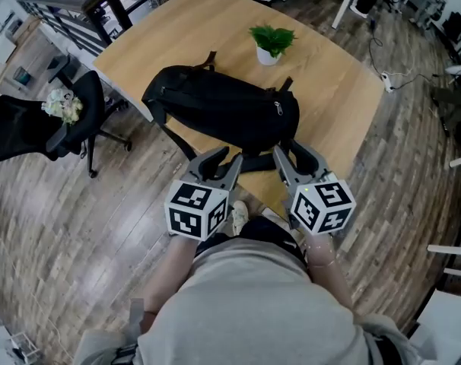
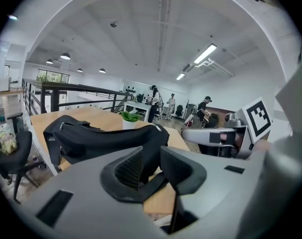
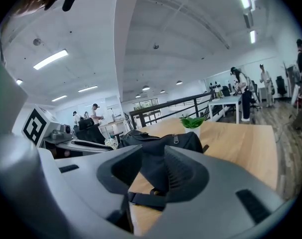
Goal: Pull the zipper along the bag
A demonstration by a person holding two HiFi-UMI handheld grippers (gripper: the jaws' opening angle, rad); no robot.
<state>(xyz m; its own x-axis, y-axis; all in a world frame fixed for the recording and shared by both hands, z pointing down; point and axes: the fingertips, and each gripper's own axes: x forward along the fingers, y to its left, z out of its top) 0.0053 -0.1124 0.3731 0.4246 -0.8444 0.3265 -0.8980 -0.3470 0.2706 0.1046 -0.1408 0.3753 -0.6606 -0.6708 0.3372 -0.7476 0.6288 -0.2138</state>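
Black bag (image 1: pixel 223 112) lies on the desk (image 1: pixel 333 90) close to its near-left edge, with its long axis along that edge and one end toward the near corner. A strap (image 1: pixel 249 162) trails to the near corner. Potted plant (image 1: pixel 272 42) stands beyond the bag, and the far and right parts of the desk are bare. Left gripper (image 1: pixel 221 160) and right gripper (image 1: pixel 291 154) hover at the near corner. Both are spread, with nothing pinched and short of the bag.

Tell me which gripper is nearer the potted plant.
Right. The right gripper hovers at the near edge of the table, almost straight below the potted plant in the head view, the black bag between them; the left gripper sits further left.
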